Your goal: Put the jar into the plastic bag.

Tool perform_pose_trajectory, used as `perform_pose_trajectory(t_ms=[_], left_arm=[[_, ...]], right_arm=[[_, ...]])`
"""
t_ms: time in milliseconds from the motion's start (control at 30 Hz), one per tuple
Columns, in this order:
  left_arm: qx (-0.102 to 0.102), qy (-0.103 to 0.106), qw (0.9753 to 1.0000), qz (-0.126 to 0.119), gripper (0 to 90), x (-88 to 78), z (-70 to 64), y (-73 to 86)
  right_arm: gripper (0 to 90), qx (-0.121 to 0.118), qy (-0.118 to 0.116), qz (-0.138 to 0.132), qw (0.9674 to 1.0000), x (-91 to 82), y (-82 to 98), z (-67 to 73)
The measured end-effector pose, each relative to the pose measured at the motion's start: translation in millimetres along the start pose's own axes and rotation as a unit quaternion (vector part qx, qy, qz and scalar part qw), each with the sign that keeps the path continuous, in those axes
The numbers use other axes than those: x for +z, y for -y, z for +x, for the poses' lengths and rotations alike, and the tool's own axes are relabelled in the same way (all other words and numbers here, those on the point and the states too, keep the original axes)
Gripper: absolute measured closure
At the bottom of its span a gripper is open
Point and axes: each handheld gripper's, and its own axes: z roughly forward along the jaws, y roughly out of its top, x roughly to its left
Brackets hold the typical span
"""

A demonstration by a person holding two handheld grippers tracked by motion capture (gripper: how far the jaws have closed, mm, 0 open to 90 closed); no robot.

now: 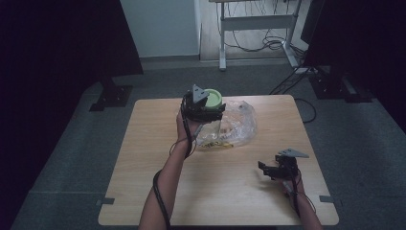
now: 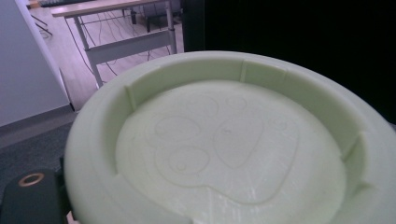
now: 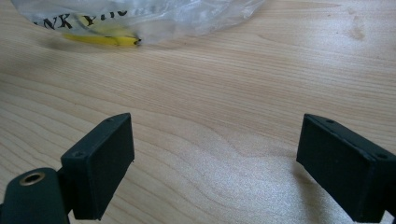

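The jar with the pale green lid (image 1: 212,98) is standing upright at the table's far middle, inside the clear plastic bag (image 1: 237,125). The left gripper (image 1: 205,107) is sitting right at it — whether its jaws are clamping it, I cannot tell. The right gripper (image 1: 274,168) is waiting well apart, nearer the person, jaws spread wide and holding nothing.

The left gripper (image 1: 203,108) is black, topped by a grey three-cornered plate, and a black cable trails from it and winds round the bare forearm. The right gripper (image 1: 269,168) is black too, with the same grey plate and a thin black cable down the wrist. Its fingers (image 3: 100,163) are flat, matte black blocks with small screw holes in the edges; a brass-ringed hole sits beside one.
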Motion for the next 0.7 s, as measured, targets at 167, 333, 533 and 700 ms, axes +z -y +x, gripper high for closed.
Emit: perform_pose_trajectory(t_ms=[167, 333, 533, 700], left_arm=[[0.0, -0.006, 1.0, 0.002, 10.9, 10.8, 2.3, 0.8], [-0.007, -0.004, 1.0, 0.004, 10.9, 22.2, 5.0, 0.7], [-0.002, -0.009, 0.9999, 0.013, 10.9, 37.2, 7.9, 2.2], [-0.001, -0.02, 0.9997, 0.014, 10.9, 47.7, 9.3, 4.9]], right_arm=[[10.9, -0.001, 0.0, 0.001, 1.0, 0.2, -0.1, 0.2], [10.9, -0.001, 0.0, 0.0, 1.0, 0.4, -0.3, 0.1], [10.7, -0.01, 0.001, 0.005, 0.9999, 1.5, -0.6, 1.7], [10.7, -0.009, -0.002, 0.005, 0.9999, 2.0, -1.1, 1.1]])
